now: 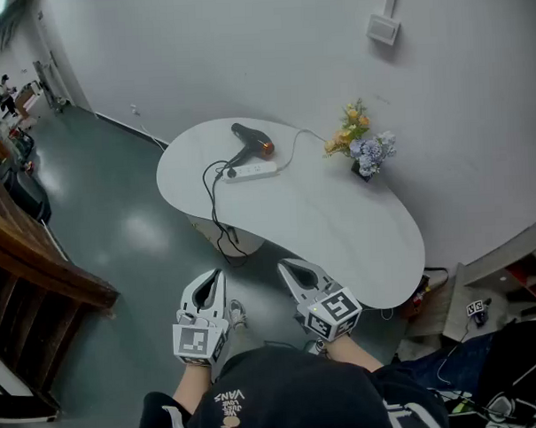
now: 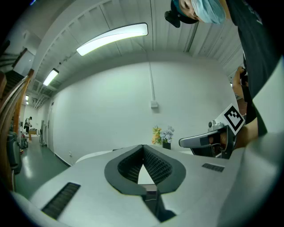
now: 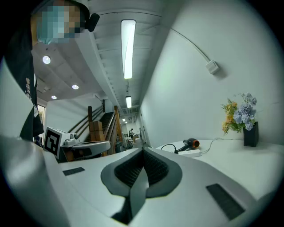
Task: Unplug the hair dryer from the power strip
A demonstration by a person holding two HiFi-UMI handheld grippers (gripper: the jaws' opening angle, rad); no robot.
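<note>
A black hair dryer [image 1: 250, 140] with an orange end lies on the white oval table [image 1: 340, 232], its black cord looping over the near edge. It is plugged into a white power strip [image 1: 250, 171] beside it. The dryer [image 3: 191, 143] and strip [image 3: 191, 152] also show far off in the right gripper view. My left gripper [image 1: 207, 289] and right gripper [image 1: 296, 276] are held level near the table's near edge, well short of the dryer. Both are shut with nothing between their tips.
A small black vase of yellow and blue flowers [image 1: 362, 144] stands at the table's far side by the wall. A wooden stair rail [image 1: 30, 254] runs at the left. Shelves and cables [image 1: 494, 305] sit at the right. Grey floor surrounds the table.
</note>
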